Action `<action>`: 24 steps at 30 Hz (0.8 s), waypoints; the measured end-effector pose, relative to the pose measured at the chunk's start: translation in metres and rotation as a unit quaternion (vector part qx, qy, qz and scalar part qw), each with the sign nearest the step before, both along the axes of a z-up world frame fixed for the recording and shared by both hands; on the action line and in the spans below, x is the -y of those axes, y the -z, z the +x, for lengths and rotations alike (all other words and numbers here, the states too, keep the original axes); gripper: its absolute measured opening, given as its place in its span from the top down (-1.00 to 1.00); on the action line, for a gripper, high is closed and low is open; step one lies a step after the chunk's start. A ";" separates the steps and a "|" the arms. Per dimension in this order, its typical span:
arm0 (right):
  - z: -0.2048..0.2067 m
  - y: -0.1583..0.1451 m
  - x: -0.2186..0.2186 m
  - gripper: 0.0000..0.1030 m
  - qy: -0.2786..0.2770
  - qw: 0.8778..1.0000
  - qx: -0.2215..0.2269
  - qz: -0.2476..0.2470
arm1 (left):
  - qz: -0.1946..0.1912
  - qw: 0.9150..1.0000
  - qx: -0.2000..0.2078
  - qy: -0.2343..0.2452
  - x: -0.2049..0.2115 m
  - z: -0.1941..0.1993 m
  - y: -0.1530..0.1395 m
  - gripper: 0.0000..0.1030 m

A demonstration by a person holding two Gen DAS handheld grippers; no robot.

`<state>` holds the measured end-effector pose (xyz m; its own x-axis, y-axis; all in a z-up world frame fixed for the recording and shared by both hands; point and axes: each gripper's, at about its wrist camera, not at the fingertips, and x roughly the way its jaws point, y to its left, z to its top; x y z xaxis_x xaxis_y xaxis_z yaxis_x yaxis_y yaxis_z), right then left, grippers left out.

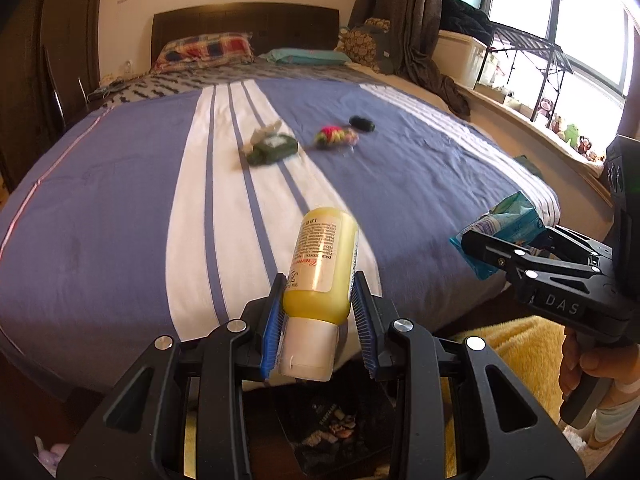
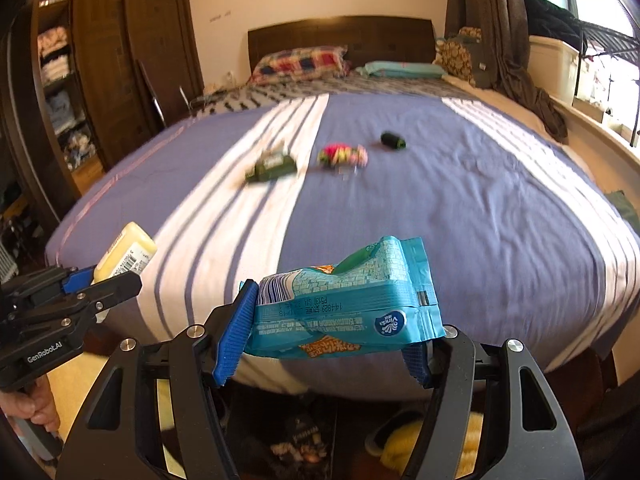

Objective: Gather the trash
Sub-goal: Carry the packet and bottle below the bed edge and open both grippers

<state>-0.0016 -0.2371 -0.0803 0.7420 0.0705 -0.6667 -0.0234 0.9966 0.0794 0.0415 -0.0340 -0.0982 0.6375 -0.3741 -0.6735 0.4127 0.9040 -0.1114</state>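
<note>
My left gripper (image 1: 318,304) is shut on a yellow lotion bottle (image 1: 326,256) with a white cap, held above the bed's foot edge. It also shows in the right wrist view (image 2: 124,258). My right gripper (image 2: 324,336) is shut on a blue tissue pack (image 2: 344,304), also seen in the left wrist view (image 1: 508,228) at the right. On the bed lie a green wrapper pack (image 1: 272,148), a pink and green wrapper (image 1: 336,136) and a small black object (image 1: 362,123).
The blue and white striped bed cover (image 1: 120,184) fills the view, with pillows (image 1: 204,52) at the headboard. A dark bin with trash (image 1: 332,424) sits below the grippers on the floor. A yellow rug (image 1: 516,344) lies right. A wardrobe (image 2: 120,60) stands left, a window ledge (image 1: 532,128) right.
</note>
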 end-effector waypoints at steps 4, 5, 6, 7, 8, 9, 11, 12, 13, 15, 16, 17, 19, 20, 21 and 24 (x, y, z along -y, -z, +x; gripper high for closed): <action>-0.009 0.031 -0.008 -0.28 -0.009 0.999 -0.035 -0.014 | 0.004 0.999 -0.038 -0.004 -0.005 -0.010 0.035 0.39; -0.010 0.038 -0.009 -0.28 -0.011 0.999 -0.044 -0.014 | 0.005 0.999 -0.045 -0.003 -0.006 -0.012 0.042 0.39; -0.011 0.049 -0.011 -0.28 -0.013 0.998 -0.057 -0.014 | 0.009 0.998 -0.057 -0.002 -0.006 -0.015 0.053 0.39; -0.012 0.055 -0.012 -0.28 -0.015 0.998 -0.064 -0.016 | 0.013 0.998 -0.068 0.000 -0.006 -0.016 0.063 0.39; -0.014 0.062 -0.014 -0.28 -0.017 0.997 -0.072 -0.017 | 0.015 0.997 -0.081 0.002 -0.006 -0.017 0.073 0.39; -0.015 0.070 -0.016 -0.28 -0.018 0.996 -0.081 -0.019 | 0.016 0.996 -0.091 0.004 -0.008 -0.018 0.082 0.39; -0.015 0.085 -0.018 -0.28 -0.023 0.994 -0.101 -0.018 | 0.020 0.993 -0.113 0.004 -0.009 -0.019 0.101 0.39; -0.014 0.094 -0.020 -0.28 -0.026 0.993 -0.115 -0.014 | 0.022 0.992 -0.123 0.005 -0.009 -0.019 0.110 0.39; -0.013 0.101 -0.022 -0.28 -0.027 0.992 -0.123 -0.013 | 0.025 0.991 -0.131 0.006 -0.008 -0.020 0.117 0.39; -0.012 0.116 -0.024 -0.28 -0.030 0.989 -0.142 -0.010 | 0.031 0.988 -0.152 0.008 -0.007 -0.019 0.133 0.39; -0.010 0.120 -0.024 -0.28 -0.031 0.988 -0.149 -0.009 | 0.033 0.986 -0.160 0.009 -0.007 -0.019 0.139 0.39; -0.009 0.127 -0.025 -0.28 -0.032 0.987 -0.158 -0.008 | 0.037 0.984 -0.173 0.011 -0.005 -0.018 0.149 0.39; -0.007 0.139 -0.026 -0.28 -0.033 0.984 -0.175 -0.005 | 0.042 0.980 -0.196 0.016 -0.003 -0.017 0.165 0.39; -0.007 0.146 -0.026 -0.28 -0.035 0.982 -0.184 -0.001 | 0.042 0.978 -0.204 0.018 -0.002 -0.018 0.172 0.39; -0.006 0.153 -0.027 -0.28 -0.036 0.981 -0.193 0.002 | 0.042 0.976 -0.214 0.020 -0.001 -0.018 0.179 0.39; -0.005 0.169 -0.028 -0.28 -0.036 0.976 -0.214 0.006 | 0.049 0.969 -0.240 0.021 0.003 -0.019 0.197 0.39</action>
<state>-0.0064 -0.2092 -0.2495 0.3884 0.1226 -0.9133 -0.0558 0.9924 0.1096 0.0223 -0.0365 -0.2955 0.2284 -0.3126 -0.9220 0.3709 0.9036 -0.2145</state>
